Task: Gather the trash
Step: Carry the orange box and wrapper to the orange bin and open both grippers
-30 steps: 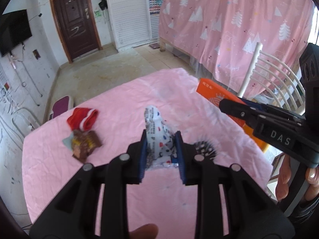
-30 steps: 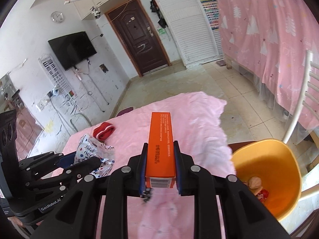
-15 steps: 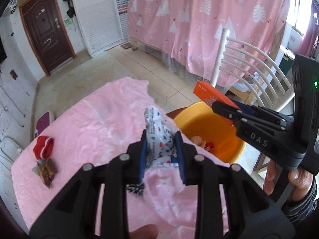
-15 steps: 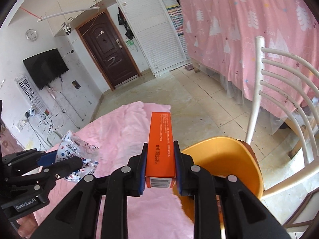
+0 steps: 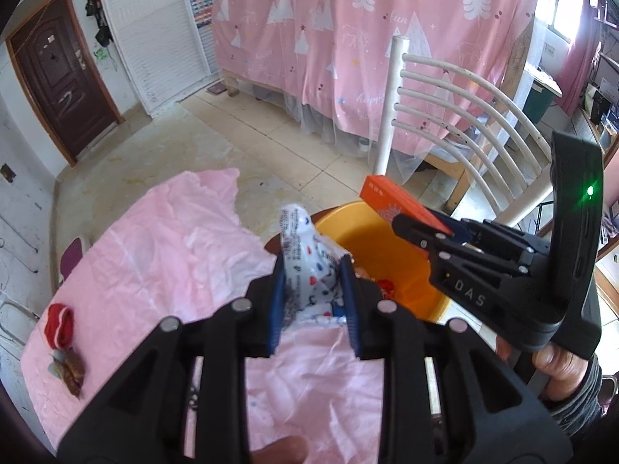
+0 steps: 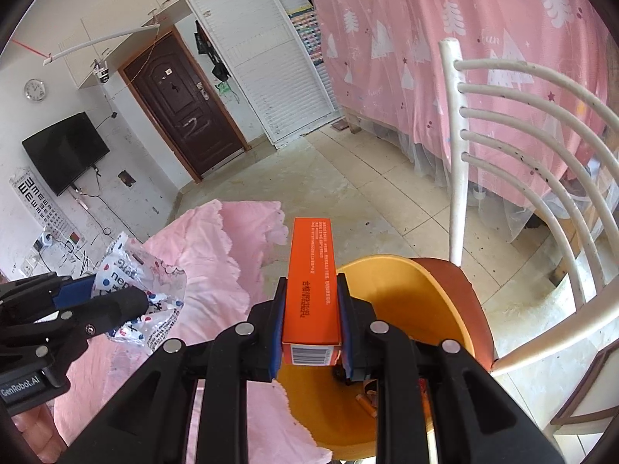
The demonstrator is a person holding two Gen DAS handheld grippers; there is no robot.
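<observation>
Above the orange basin (image 6: pixel 406 301), each hand-held gripper clamps trash.

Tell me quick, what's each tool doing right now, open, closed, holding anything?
Left tool: closed on the crinkled printed wrapper.
Right tool: closed on the orange box, above the yellow basin.

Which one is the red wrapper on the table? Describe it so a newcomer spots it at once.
Start at the pink tablecloth in the left wrist view and follow it to its near left corner, far from the yellow basin. The red wrapper lies there, bunched up. Right below it sits a brown wrapper; the red one is brighter and nearer the cloth's edge.
</observation>
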